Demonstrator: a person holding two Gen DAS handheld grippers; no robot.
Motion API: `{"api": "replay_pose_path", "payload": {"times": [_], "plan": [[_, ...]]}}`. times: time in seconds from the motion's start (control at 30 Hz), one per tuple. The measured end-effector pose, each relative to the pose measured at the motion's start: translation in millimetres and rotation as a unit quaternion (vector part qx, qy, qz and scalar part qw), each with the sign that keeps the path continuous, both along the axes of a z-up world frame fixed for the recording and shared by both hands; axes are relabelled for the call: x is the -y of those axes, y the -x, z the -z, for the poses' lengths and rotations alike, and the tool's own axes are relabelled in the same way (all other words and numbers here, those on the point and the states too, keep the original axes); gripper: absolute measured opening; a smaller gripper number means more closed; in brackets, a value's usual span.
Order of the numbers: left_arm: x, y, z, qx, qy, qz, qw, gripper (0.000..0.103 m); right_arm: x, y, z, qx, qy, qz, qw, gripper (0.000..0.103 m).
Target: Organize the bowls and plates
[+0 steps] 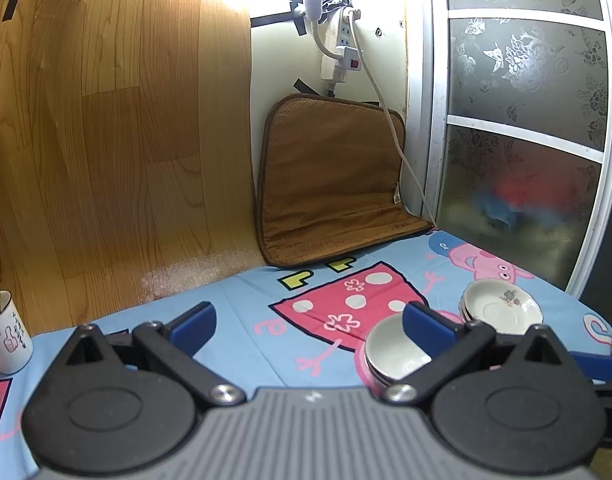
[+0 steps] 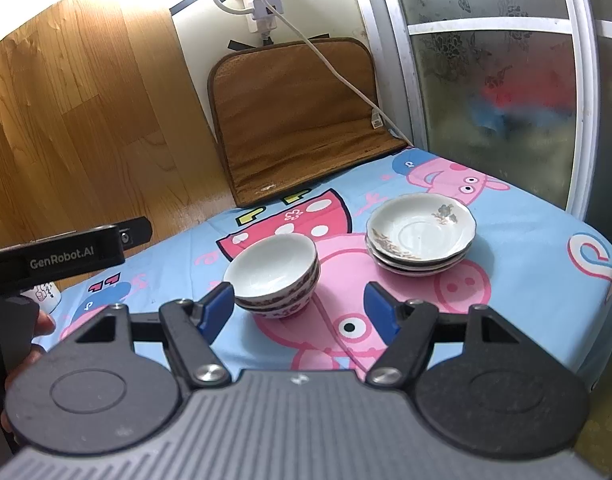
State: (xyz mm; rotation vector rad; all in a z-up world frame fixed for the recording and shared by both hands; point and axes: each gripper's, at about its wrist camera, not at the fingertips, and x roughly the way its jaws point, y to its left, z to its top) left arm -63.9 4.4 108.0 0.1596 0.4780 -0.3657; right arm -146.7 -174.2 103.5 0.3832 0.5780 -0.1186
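Observation:
A stack of white bowls (image 2: 276, 276) with a brown patterned rim sits on the cartoon tablecloth (image 2: 525, 248), just beyond my right gripper (image 2: 300, 310). That gripper is open, its blue pads apart and holding nothing. To the right of the bowls stands a stack of scalloped flowered plates (image 2: 421, 238). In the left wrist view the bowls (image 1: 391, 354) lie partly behind the right blue pad, and the plates (image 1: 501, 306) are farther right. My left gripper (image 1: 311, 322) is open over bare cloth, left of the bowls.
A brown mat (image 1: 329, 184) leans against the back wall under a power strip (image 1: 339, 52) with a dangling cord. A wood-grain panel (image 1: 106, 140) borders the left side, a frosted sliding door (image 1: 525, 140) the right. A white paper cup (image 1: 6, 340) stands at the near left.

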Motion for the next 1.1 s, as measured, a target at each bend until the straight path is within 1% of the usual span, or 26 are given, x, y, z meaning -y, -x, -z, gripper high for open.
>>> {"api": "replay_pose_path", "payload": {"times": [1.1], "plan": [[1.1,3.5,-1.9,0.004,-0.003,0.004,1.0,0.103,-1.6,2.2,0.3,0.007,-0.001,0.009,1.0,0.074]]}}
